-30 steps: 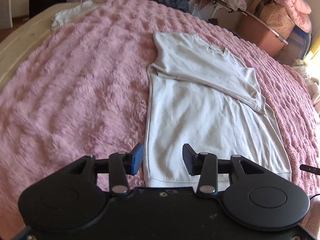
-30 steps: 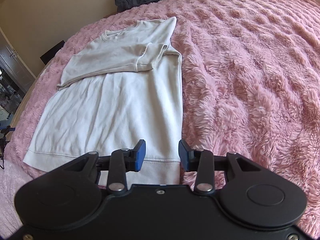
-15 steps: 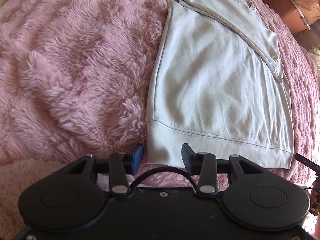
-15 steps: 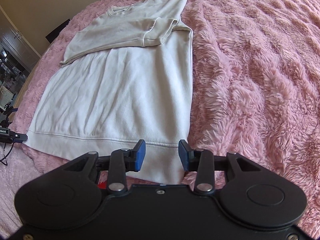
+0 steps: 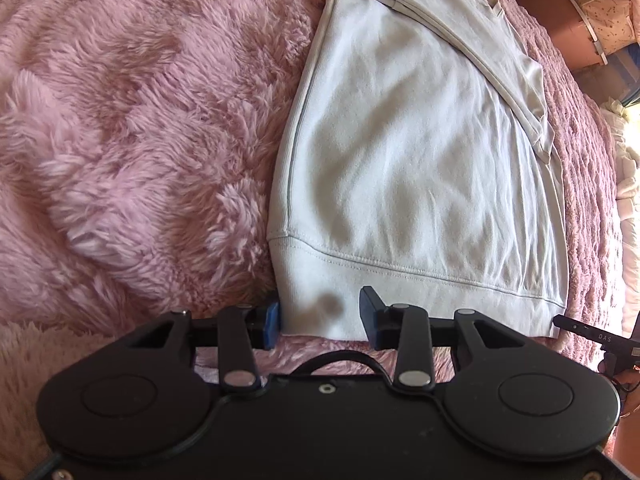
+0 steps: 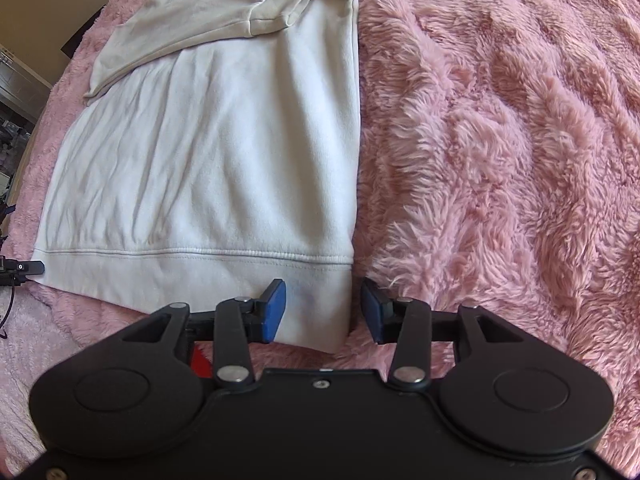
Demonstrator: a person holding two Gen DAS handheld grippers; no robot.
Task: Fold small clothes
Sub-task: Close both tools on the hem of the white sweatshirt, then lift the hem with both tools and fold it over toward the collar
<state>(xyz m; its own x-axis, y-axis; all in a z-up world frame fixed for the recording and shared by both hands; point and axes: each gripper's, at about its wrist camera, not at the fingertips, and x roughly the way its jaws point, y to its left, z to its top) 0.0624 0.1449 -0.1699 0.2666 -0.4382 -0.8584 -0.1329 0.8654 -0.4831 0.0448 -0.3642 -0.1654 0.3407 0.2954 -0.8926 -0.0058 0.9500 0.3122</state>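
Sweatshirt (image 5: 408, 168) flat, ribbed hem | blanket (image 5: 140, 140) shaggy pink | both jaws apparently unclenched, astride hem corners

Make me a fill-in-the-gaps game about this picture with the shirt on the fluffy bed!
1. The shirt lies on a fluffy blanket whose colour is ____.
2. The sleeves are folded ____ the shirt's chest.
3. The left gripper and right gripper each sit at a bottom ____ of the shirt.
4. The pads on the gripper fingers are coloured ____.

Missing words: pink; across; corner; blue
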